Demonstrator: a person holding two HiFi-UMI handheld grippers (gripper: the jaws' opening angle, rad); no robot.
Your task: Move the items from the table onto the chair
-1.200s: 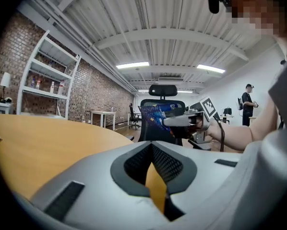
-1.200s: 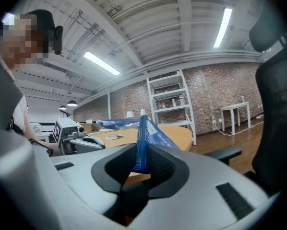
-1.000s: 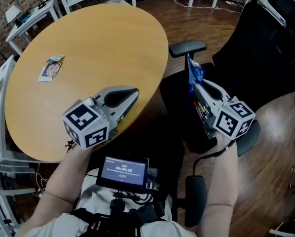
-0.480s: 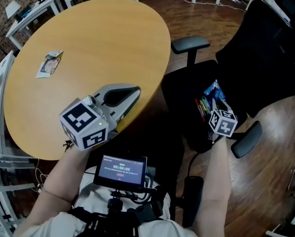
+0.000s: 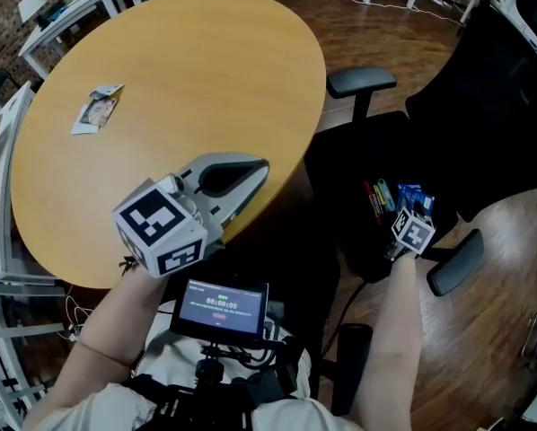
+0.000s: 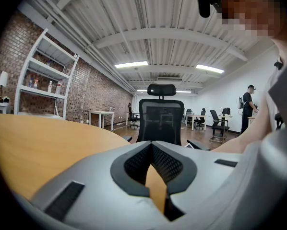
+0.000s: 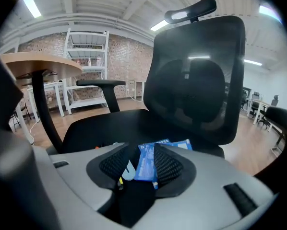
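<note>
Well beyond the left jaws and off to their left, a small printed packet (image 5: 96, 110) lies flat on the round wooden bench (image 5: 188, 61); it is the one item not yet moved. The left gripper (image 5: 256, 171) hovers over the near edge of the bench, its jaws clenched on nothing. Its own view shows only bare wood through the slit below the tips.

To the right, the black office chair (image 5: 340, 164) stands just beside the bench. Its seat carries a pack with coloured stripes (image 5: 377, 200), perhaps pens, just left of the right jaws. The right gripper (image 5: 410, 208) is low over the seat and its jaws have just been opening. They now stand released, with the blue packet (image 7: 146, 161) between them and resting on the seat. Whether it lies flat or leans on a jaw I cannot tell.

That packet is the likeliest trouble, I judge. It sits close against the right-hand jaw, so a sideways or hurried pull-back could drag it toward the front of the seat and off. Drawing straight back along the jaws should avoid that. Later, the thin packet on the bench may skid on the smooth wood if the jaws come in too flat.
</note>
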